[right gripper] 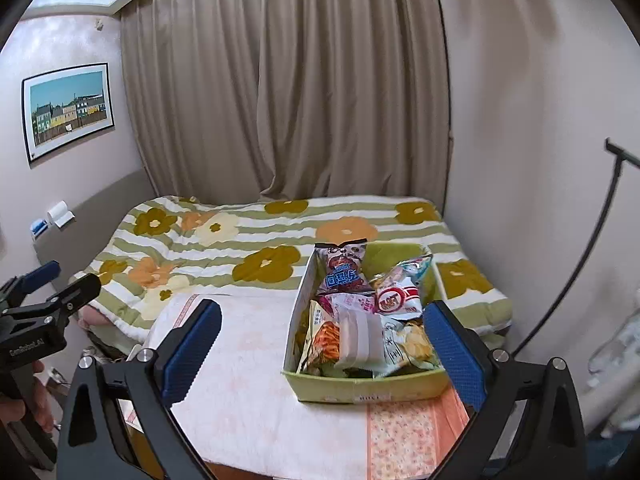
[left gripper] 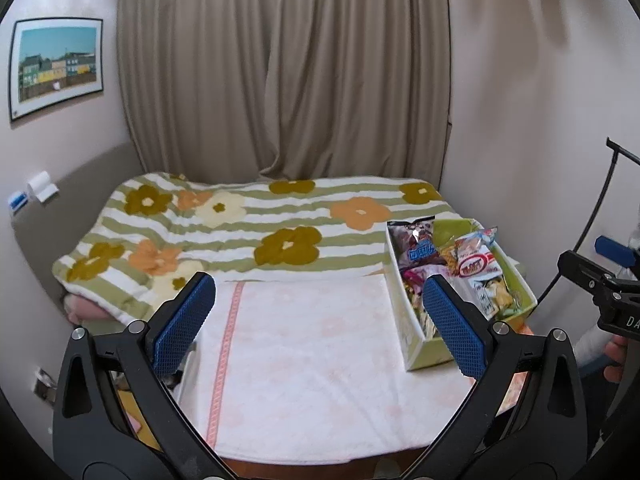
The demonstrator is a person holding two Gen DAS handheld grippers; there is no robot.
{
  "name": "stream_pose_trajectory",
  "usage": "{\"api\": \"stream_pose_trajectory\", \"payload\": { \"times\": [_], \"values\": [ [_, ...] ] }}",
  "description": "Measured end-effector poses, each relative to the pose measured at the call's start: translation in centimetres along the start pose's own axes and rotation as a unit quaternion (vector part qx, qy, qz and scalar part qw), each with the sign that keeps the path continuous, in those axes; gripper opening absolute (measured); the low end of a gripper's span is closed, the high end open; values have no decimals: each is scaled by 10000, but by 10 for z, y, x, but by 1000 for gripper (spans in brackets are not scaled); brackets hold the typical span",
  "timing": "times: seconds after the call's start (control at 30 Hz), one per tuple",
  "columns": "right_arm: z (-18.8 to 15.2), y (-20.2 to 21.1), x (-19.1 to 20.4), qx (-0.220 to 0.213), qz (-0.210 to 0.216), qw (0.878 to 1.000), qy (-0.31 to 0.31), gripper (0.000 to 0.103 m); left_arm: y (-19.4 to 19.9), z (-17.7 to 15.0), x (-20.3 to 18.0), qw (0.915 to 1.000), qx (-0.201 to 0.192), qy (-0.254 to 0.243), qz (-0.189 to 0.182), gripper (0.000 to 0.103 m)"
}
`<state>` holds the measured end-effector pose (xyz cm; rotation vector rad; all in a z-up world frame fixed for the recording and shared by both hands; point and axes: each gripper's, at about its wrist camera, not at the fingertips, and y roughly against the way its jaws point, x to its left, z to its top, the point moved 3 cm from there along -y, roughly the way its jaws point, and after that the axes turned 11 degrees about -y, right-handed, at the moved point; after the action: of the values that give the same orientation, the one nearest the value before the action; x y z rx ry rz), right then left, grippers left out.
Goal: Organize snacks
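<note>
Snacks (right gripper: 362,312) are packed in a green box (right gripper: 360,386) set on the white towel (right gripper: 248,380) beside a floral blanket (right gripper: 256,240); left gripper (left gripper: 320,324) and right gripper (right gripper: 324,354) are held wide apart, empty

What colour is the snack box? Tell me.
The box is light green, with a paler left side wall; the right wrist view shows it best.

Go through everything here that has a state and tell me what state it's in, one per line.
Left gripper: open, empty.
Right gripper: open, empty.
Green cardboard box: lidless, packed with snack packets, resting on the white towel.
Dark red snack packet: sealed, propped up in the box.
Beige curtain: drawn shut.
Flowered striped blanket: spread over the bed.
</note>
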<state>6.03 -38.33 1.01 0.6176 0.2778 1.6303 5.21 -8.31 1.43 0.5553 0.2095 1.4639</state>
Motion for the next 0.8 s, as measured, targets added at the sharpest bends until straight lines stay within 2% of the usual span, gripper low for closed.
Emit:
{"api": "stream_pose_trajectory", "payload": {
  "times": [0.33, 0.8],
  "values": [
    [-21, 25, 19, -104, -186, 9998, -35, 101, 32, -24, 10, 9996, -90, 48, -259, 103],
    [-24, 26, 29, -126, -191, 9997, -32, 101, 33, -28, 11, 9996, -138, -17, -258, 103]
  ]
}}
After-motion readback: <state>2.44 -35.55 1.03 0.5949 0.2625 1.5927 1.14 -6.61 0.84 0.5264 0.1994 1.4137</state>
